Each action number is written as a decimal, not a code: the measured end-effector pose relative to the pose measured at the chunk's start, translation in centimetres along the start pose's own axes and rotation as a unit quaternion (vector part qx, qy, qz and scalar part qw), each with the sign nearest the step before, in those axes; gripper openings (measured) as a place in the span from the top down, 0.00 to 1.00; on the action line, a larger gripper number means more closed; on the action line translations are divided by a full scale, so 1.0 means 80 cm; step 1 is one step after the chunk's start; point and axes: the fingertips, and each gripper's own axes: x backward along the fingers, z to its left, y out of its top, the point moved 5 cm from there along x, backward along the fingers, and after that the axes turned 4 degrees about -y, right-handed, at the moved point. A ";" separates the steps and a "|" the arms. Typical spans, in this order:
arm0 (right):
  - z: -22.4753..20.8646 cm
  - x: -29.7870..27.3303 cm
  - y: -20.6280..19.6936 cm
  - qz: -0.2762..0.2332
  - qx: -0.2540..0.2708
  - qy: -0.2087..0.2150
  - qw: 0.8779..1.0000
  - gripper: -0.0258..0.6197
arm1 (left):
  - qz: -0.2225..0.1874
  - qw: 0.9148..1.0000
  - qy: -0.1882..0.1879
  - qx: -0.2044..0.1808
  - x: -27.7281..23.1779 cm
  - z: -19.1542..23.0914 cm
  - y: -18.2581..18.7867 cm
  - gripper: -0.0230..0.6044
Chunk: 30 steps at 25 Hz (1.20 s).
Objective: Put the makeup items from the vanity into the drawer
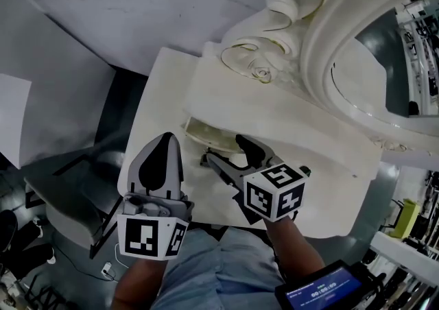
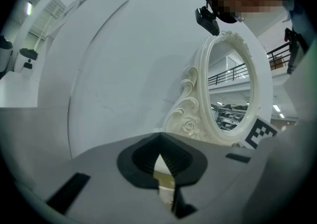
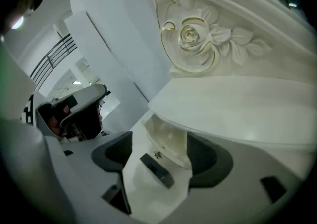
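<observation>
A white vanity top (image 1: 322, 185) carries a raised shelf with a small cream drawer (image 1: 206, 136) under it, pulled a little way out. In the right gripper view the drawer front (image 3: 166, 136) shows a tiny knob (image 3: 157, 154). A short dark makeup stick (image 3: 156, 170) lies on the top just before it. My right gripper (image 1: 232, 156) (image 3: 161, 154) is open, its jaws either side of the drawer front and stick, touching neither. My left gripper (image 1: 163, 142) (image 2: 159, 161) hovers over the vanity's left edge, shut and holding nothing.
An ornate cream oval mirror (image 1: 384, 62) (image 2: 233, 94) with carved roses (image 3: 190, 34) rises behind the shelf. A white wall panel (image 1: 137, 0) stands at the back left. A grey seat (image 1: 75, 185) lies left of the vanity. A dark timer device (image 1: 322, 295) is at bottom right.
</observation>
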 end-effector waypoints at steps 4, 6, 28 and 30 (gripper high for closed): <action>-0.003 -0.002 -0.008 -0.022 0.008 -0.013 1.000 0.43 | 0.004 1.000 -0.002 -0.002 0.001 -0.005 -0.004 0.96; -0.006 0.001 -0.009 -0.037 0.030 -0.022 0.999 0.44 | 0.002 1.000 -0.002 -0.005 0.000 -0.005 -0.006 0.96; 0.071 0.001 -0.081 -0.035 0.208 0.016 0.977 0.46 | -0.005 1.000 -0.001 -0.030 0.028 -0.015 -0.005 0.96; 0.067 -0.014 -0.098 -0.017 0.268 0.005 0.963 0.45 | 0.001 1.000 0.003 -0.028 0.033 -0.011 -0.014 0.96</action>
